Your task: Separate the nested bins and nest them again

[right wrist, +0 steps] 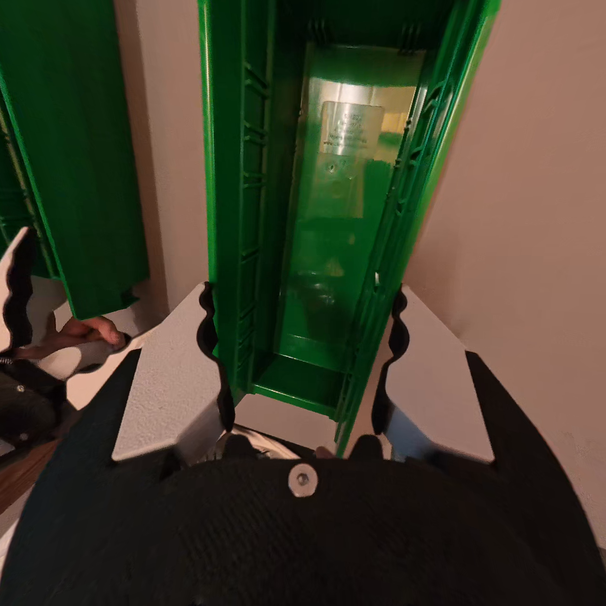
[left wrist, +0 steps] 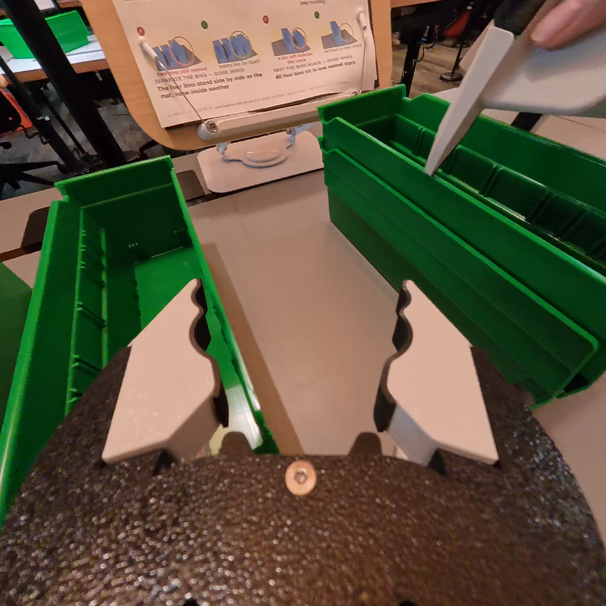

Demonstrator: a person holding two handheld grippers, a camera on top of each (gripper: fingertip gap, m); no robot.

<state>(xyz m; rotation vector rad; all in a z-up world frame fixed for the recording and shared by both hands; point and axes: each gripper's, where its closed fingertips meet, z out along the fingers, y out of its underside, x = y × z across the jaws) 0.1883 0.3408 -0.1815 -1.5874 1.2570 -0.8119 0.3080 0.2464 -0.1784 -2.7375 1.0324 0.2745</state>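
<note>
Beige desk (left wrist: 295,249) underneath everything, bare down the middle between the green pieces.

On its right side in the left wrist view, a nested stack of green bins (left wrist: 459,262), long and narrow, rims stepped one inside another, lying at an angle on the desk. Seen from above in the right wrist view, ribbed inner walls and a glossy floor with a pale label.

On the left side, well apart from the stack, a single green bin (left wrist: 65,295), upright on the desk and holding nothing but a gripper finger.

Behind both, at the far edge, a wooden-backed stand with a printed instruction sheet (left wrist: 246,65).

Left hand-held gripper (left wrist: 301,285) low over the desk, jaws wide apart, clamped on nothing; left finger down inside the single bin, right finger over bare desk, the bin's right wall running between them.

Right hand-held gripper (right wrist: 303,288) above the near end of the stack, jaws apart and straddling it; left pad (right wrist: 206,328) against the outer left wall, right pad just beside the right wall.

A person's hand (left wrist: 570,23) on the right gripper's handle, top corner.
</note>
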